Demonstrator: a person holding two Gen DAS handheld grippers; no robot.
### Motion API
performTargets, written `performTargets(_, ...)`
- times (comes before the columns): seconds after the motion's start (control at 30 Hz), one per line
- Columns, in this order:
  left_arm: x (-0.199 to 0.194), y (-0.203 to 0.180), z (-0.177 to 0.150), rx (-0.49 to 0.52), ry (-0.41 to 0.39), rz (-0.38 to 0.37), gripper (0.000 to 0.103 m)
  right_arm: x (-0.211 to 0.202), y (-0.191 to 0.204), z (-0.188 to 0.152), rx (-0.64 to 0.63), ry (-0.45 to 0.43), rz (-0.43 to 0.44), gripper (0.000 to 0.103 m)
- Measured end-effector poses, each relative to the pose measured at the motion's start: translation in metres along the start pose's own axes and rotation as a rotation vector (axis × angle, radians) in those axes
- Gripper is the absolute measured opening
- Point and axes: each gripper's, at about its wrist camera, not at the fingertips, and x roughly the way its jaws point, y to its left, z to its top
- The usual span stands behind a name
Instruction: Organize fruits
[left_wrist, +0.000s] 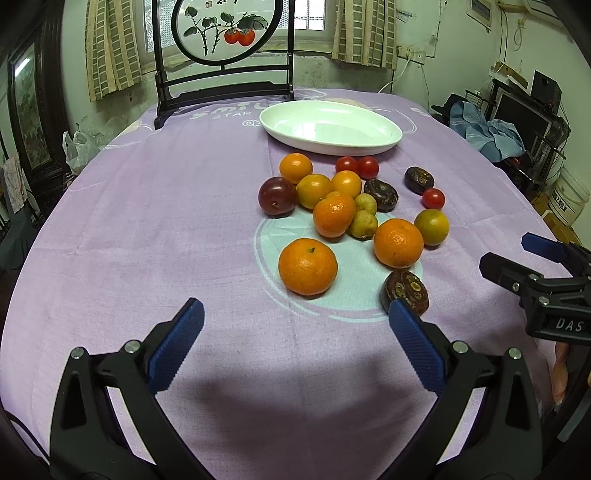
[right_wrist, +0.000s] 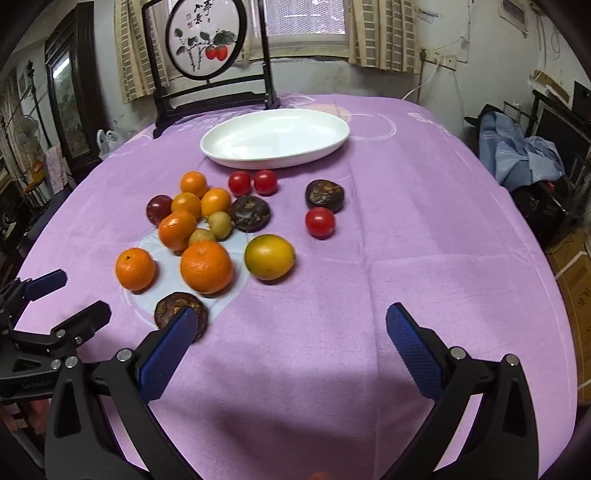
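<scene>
Purple cloth (left_wrist: 147, 240) covers the whole table, with curtained windows behind its far edge. At that far edge stands a dark wooden screen (left_wrist: 225, 55) with a round painted panel, and just in front of it, toward the far right, lies an empty white oval dish (left_wrist: 384, 129). Both tools hover over the near edge: the left gripper (left_wrist: 295, 328) has its blue-padded jaws spread wide with nothing between them, and the right gripper (right_wrist: 291, 332) is likewise spread wide and empty. Fruit sits loose in a cluster at the middle of the table, between the dish and the grippers. Nearest lie two big tangerines (right_wrist: 207, 267), a yellow-green citrus (right_wrist: 269, 256) and a dark wrinkled fruit (right_wrist: 173, 308) by the right gripper's left pad. Farther back are smaller oranges (right_wrist: 194, 183), a purple plum (right_wrist: 158, 208), three cherry tomatoes (right_wrist: 320, 221) and two small yellow-green fruits (right_wrist: 220, 224).
</scene>
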Motion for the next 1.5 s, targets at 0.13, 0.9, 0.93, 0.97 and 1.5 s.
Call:
performTargets(0.13, 0.001, -0.001, -0.001, 0.005, -0.001, -0.005, 0.101, -0.003, 0.001, -0.001, -0.015, -0.028, -0.016, 0.102)
performTargets(0.9, 0.006, -0.003, -0.004, 0.013, 0.007, -0.004, 0.101, 0.0, 0.011, -0.004, -0.074, -0.012, -0.032, 0.102)
performTargets(0.93, 0.006, -0.003, -0.005, 0.013, 0.007, -0.005, 0.101, 0.0, 0.011, -0.004, -0.073, -0.012, -0.035, 0.102)
performTargets(0.97, 0.006, -0.003, -0.004, 0.013, 0.007, -0.005, 0.101, 0.0, 0.011, -0.004, -0.073, -0.009, -0.028, 0.102)
performTargets(1.5, 0.013, 0.001, -0.009, 0.021, 0.035, -0.027, 0.101, 0.002, 0.014, -0.006, -0.108, -0.012, -0.021, 0.102)
